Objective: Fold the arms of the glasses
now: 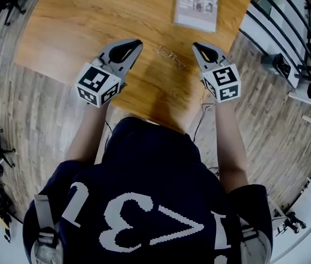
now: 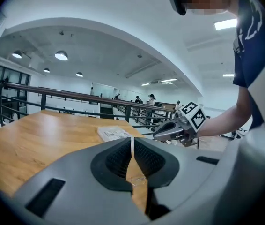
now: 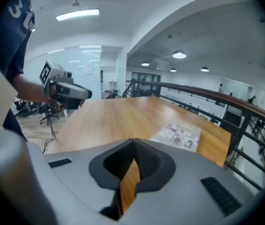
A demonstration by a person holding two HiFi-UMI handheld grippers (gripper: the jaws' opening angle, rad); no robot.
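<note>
Thin wire-rimmed glasses [image 1: 172, 56] with clear lenses lie on the wooden table [image 1: 78, 26], on the person's side of the booklet [image 1: 196, 4]. Only the head view shows them plainly; each gripper view shows the booklet and the opposite gripper. The left gripper [image 1: 135, 44] and right gripper [image 1: 197, 46], also nearer the person than the booklet, have their jaws pressed together and hold nothing.

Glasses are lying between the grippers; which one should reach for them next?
Left gripper, probably: the glasses show just past its shut jaws in its own view, while the right gripper, also shut, misses them in its view.
</note>
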